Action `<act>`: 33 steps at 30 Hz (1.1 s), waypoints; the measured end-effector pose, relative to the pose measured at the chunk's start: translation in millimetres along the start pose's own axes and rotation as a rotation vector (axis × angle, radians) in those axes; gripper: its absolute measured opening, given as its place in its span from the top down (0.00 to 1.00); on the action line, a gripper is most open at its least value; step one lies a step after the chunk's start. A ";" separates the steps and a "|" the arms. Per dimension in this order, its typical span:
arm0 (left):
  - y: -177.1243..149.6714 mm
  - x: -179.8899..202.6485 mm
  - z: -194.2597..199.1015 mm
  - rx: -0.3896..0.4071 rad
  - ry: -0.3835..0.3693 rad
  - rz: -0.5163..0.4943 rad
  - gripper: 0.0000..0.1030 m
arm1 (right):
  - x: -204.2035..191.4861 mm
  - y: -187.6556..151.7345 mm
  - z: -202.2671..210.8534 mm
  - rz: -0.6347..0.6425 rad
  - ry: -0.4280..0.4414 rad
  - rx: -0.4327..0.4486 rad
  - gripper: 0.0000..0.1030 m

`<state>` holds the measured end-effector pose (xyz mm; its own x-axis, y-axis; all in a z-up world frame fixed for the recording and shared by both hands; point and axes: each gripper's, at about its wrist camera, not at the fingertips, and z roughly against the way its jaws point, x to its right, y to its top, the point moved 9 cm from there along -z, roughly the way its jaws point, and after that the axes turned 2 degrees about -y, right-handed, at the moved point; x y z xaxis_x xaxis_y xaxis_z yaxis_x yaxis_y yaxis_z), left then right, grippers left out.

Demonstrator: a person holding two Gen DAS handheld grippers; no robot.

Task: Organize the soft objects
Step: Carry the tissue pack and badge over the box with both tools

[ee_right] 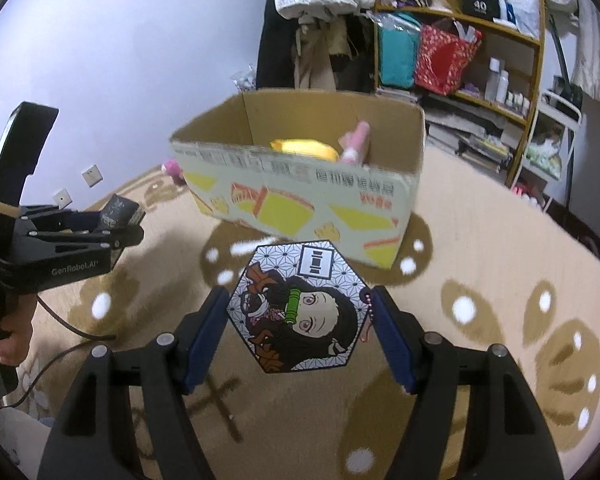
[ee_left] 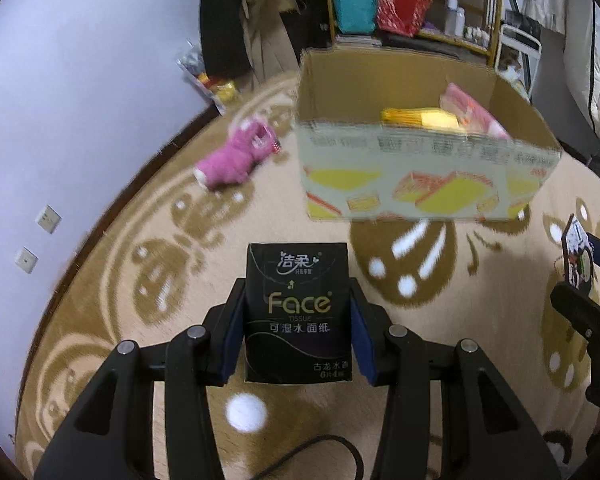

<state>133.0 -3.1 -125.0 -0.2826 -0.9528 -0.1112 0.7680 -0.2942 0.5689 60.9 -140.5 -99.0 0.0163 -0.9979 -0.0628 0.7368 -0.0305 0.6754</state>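
My left gripper [ee_left: 298, 312] is shut on a black pack of Face tissues [ee_left: 298, 312], held upright above the rug. My right gripper [ee_right: 302, 312] is shut on a flat hexagonal cushion [ee_right: 300, 308] printed with a cartoon character; both blue pads press on its edges. Ahead of both stands an open cardboard box [ee_left: 420, 172] [ee_right: 300, 196] with yellow and pink soft items inside. A pink plush toy [ee_left: 236, 156] lies on the rug left of the box. The left gripper [ee_right: 120, 216] with the pack shows at the left of the right wrist view.
A beige round rug with brown butterfly patterns [ee_left: 160, 280] covers the floor. A white wall [ee_left: 60, 100] with two sockets runs on the left. Behind the box stand a wooden shelf [ee_right: 480, 60] with bags and bottles, hanging clothes and a snack bag [ee_left: 208, 80] on the floor.
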 end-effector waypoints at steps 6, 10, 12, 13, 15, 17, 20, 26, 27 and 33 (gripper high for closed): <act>33.2 -2.7 20.0 0.082 0.016 -0.023 0.57 | -1.1 29.7 14.4 0.002 0.008 0.053 0.27; 56.0 -1.8 33.5 0.132 0.017 -0.032 0.57 | 0.7 52.5 22.6 0.021 -0.010 0.099 0.27; 68.1 -0.7 39.4 0.151 0.025 -0.037 0.56 | 2.9 64.2 25.6 0.023 -0.015 0.120 0.27; 73.6 -0.4 41.4 0.160 0.030 -0.041 0.56 | 4.0 70.4 26.9 0.022 -0.017 0.132 0.27; 84.1 -0.7 44.3 0.176 0.034 -0.043 0.56 | 5.9 81.9 28.3 0.024 -0.022 0.152 0.27; 93.6 -0.2 47.7 0.190 0.035 -0.047 0.56 | 8.0 94.0 29.0 0.025 -0.025 0.170 0.27; 109.6 2.4 52.8 0.221 0.040 -0.062 0.56 | 8.5 109.8 27.9 0.029 -0.027 0.195 0.27; 135.4 7.9 51.0 0.250 0.022 -0.060 0.56 | 10.1 128.6 16.9 0.040 -0.037 0.214 0.27; 138.5 7.6 50.3 0.255 0.017 -0.047 0.56 | 10.5 131.4 14.8 0.039 -0.038 0.217 0.27; 156.1 13.5 34.1 0.263 -0.005 -0.032 0.56 | 16.2 135.7 0.5 0.012 -0.038 0.206 0.27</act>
<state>229.5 -59.2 -9.9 -0.3078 -0.9427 -0.1285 0.5832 -0.2937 0.7574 160.9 -160.8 -8.0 -0.0041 -0.9996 -0.0281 0.5832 -0.0253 0.8119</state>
